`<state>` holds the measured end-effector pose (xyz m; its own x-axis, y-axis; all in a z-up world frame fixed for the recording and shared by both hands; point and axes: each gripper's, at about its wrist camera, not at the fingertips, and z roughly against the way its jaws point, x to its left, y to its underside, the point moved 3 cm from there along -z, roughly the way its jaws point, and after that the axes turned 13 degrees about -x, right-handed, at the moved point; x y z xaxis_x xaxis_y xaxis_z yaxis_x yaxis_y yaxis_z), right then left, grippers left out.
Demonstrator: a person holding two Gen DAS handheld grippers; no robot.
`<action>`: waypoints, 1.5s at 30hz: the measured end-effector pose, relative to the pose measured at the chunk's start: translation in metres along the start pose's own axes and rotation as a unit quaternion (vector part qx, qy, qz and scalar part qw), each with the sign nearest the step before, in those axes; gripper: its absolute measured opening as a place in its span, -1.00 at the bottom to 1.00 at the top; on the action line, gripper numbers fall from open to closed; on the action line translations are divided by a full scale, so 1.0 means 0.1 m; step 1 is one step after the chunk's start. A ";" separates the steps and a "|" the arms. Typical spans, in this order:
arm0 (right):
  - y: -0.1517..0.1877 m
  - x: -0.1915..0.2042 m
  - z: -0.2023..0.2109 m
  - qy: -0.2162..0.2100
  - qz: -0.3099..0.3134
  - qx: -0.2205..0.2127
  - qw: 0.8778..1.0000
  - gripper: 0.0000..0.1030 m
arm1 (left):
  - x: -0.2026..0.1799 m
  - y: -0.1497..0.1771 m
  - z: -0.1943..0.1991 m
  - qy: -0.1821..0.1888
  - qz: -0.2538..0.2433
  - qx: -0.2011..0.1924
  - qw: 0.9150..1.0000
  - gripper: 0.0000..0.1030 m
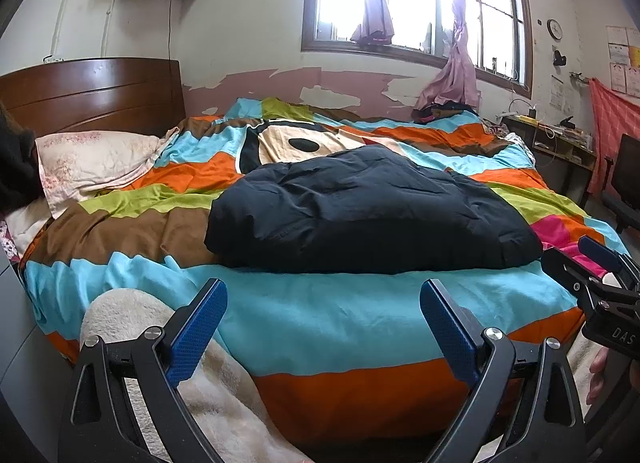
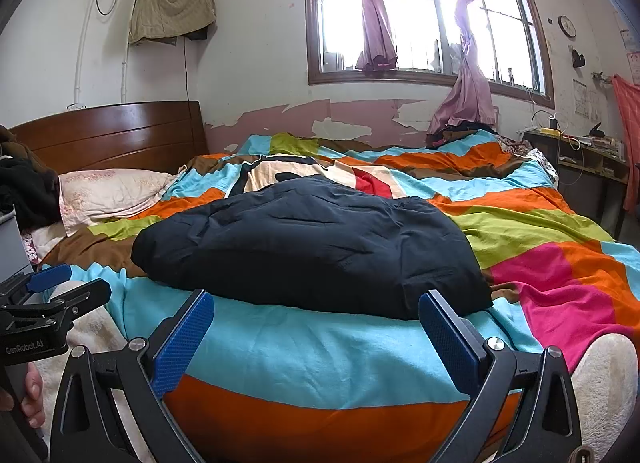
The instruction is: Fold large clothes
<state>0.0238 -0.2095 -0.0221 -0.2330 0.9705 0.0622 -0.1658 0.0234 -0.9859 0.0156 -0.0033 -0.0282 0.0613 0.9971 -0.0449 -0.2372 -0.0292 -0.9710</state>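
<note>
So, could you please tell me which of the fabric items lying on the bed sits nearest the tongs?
The dark navy padded garment, lying bunched on the striped duvet just ahead; the pale floral pillow lies farther off by the headboard.

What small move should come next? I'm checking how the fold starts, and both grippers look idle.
Probably ease both grippers forward to the near edge of the dark navy garment. The left gripper and right gripper are open, hold nothing, and sit short of it over the striped bedcover. The garment lies bunched, not flat, so a grip on its edge seems needed first.
</note>
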 end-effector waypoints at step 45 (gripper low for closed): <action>0.01 -0.02 0.01 0.000 -0.001 -0.003 1.000 1.00 | -0.02 -0.01 0.00 0.000 -0.011 -0.006 1.000 0.84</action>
<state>0.0232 -0.2112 -0.0234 -0.2322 0.9706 0.0634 -0.1613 0.0259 -0.9866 0.0160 -0.0048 -0.0267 0.0663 0.9975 -0.0232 -0.2234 -0.0078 -0.9747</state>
